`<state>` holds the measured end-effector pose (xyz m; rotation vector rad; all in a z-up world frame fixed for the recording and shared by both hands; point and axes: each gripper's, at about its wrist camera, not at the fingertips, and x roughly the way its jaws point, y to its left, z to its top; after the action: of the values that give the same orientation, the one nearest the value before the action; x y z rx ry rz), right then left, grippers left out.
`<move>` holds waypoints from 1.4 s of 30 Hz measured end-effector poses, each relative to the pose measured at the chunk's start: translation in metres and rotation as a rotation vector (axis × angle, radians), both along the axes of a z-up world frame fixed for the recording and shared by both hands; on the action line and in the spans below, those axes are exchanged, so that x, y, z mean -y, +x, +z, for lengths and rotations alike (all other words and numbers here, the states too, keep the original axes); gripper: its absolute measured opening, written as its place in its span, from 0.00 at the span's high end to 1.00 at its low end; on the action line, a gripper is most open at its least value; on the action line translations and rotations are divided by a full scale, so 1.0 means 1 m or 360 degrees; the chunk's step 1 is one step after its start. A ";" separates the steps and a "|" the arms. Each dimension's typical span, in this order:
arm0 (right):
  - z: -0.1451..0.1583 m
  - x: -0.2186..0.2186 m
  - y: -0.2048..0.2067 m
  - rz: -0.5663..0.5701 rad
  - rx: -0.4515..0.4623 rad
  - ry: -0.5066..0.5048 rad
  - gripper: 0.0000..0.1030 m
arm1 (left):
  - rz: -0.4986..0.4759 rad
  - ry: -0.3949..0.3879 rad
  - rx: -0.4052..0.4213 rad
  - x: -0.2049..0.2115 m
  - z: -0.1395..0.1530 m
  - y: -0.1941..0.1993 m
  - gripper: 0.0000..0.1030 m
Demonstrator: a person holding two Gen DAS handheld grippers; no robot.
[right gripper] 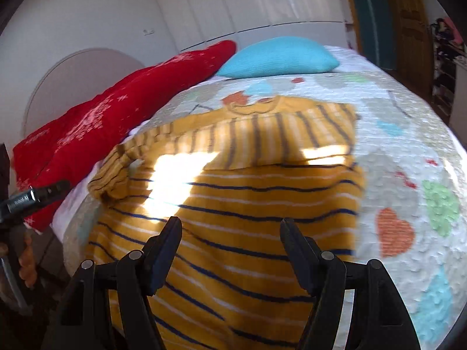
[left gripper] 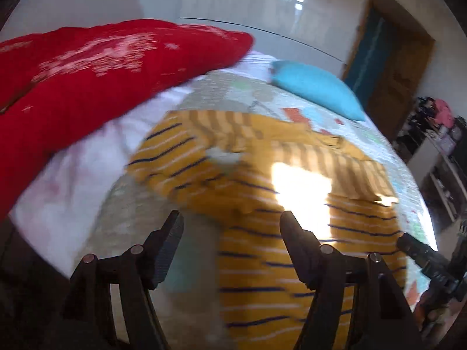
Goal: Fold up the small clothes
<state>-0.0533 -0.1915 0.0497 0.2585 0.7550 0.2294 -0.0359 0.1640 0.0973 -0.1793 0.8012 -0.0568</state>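
Observation:
A small mustard-yellow top with navy and white stripes [left gripper: 256,262] [right gripper: 248,204] lies flat on the bed quilt [right gripper: 408,175]. Its sleeves are folded across the upper part, where the stripes run upright. My left gripper [left gripper: 230,218] hangs open above the top's lower left edge, with nothing between its fingers. My right gripper [right gripper: 230,224] also stands open, just above the striped body, pads apart from the cloth. Each gripper's tip shows at the edge of the other's view: the right one [left gripper: 420,250] and the left one [right gripper: 38,195]. Sunlight glares on the middle of the top.
A long red pillow with white snowflakes [left gripper: 87,81] [right gripper: 102,122] lies along the bed's left side. A turquoise cushion [left gripper: 315,87] [right gripper: 280,55] sits at the far end. Glossy white wardrobe doors [right gripper: 248,5], a wooden door [left gripper: 397,67] and cluttered shelves [left gripper: 437,134] stand beyond.

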 end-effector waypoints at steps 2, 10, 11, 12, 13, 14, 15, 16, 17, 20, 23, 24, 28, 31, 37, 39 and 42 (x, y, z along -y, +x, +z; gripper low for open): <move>-0.002 -0.043 0.028 0.0157 -0.0051 0.0067 0.28 | 0.0163 0.0021 0.0010 -0.045 -0.007 -0.020 0.33; -0.042 -0.183 0.130 0.0443 -0.0349 0.0283 0.28 | 0.0466 -0.0165 0.0022 -0.142 -0.028 -0.075 0.25; -0.048 -0.192 0.139 0.0422 -0.0389 0.0268 0.28 | 0.0470 -0.0179 0.0022 -0.145 -0.031 -0.077 0.25; -0.053 -0.200 0.147 0.0408 -0.0416 0.0279 0.27 | 0.0473 -0.0194 0.0021 -0.147 -0.033 -0.079 0.25; -0.057 -0.205 0.152 0.0400 -0.0427 0.0300 0.26 | 0.0470 -0.0210 0.0021 -0.148 -0.036 -0.079 0.25; -0.058 -0.210 0.157 0.0390 -0.0428 0.0312 0.26 | 0.0461 -0.0227 0.0021 -0.147 -0.038 -0.078 0.25; -0.058 -0.215 0.161 0.0388 -0.0425 0.0329 0.28 | 0.0452 -0.0238 0.0019 -0.146 -0.040 -0.078 0.25; -0.058 -0.220 0.164 0.0409 -0.0426 0.0358 0.47 | 0.0446 -0.0243 0.0014 -0.144 -0.042 -0.076 0.25; -0.058 -0.226 0.169 0.0449 -0.0448 0.0376 0.64 | 0.0440 -0.0248 0.0007 -0.141 -0.043 -0.073 0.25; -0.053 -0.246 0.172 0.0509 -0.0466 0.0258 0.90 | 0.0403 -0.0253 0.0001 -0.132 -0.042 -0.068 0.25; -0.028 -0.251 0.166 0.0568 -0.0327 0.0107 0.91 | 0.0366 -0.0222 0.0018 -0.119 -0.036 -0.065 0.25; -0.016 -0.247 0.163 0.0572 -0.0266 0.0072 0.91 | 0.0351 -0.0213 0.0020 -0.115 -0.034 -0.063 0.25; 0.042 -0.199 0.157 0.0456 -0.0016 -0.0019 0.91 | 0.0292 -0.0178 0.0032 -0.101 -0.027 -0.058 0.25; 0.069 -0.132 0.159 0.0268 0.0054 -0.0072 0.91 | 0.0260 -0.0179 0.0028 -0.092 -0.025 -0.052 0.25; 0.023 0.011 0.186 -0.0189 -0.0310 -0.0366 0.88 | 0.0191 -0.0187 -0.0013 -0.071 -0.029 -0.038 0.25; 0.003 0.056 0.183 -0.0413 -0.0414 -0.0451 0.84 | 0.0167 -0.0197 -0.0031 -0.063 -0.029 -0.032 0.25; 0.003 0.109 0.155 -0.0523 -0.0329 -0.0152 0.71 | 0.0133 -0.0149 -0.0028 -0.050 -0.029 -0.027 0.25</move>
<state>0.1017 -0.3003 0.0525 0.3142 0.9124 -0.1467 -0.0629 0.2139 0.0686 -0.3020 0.8083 -0.0139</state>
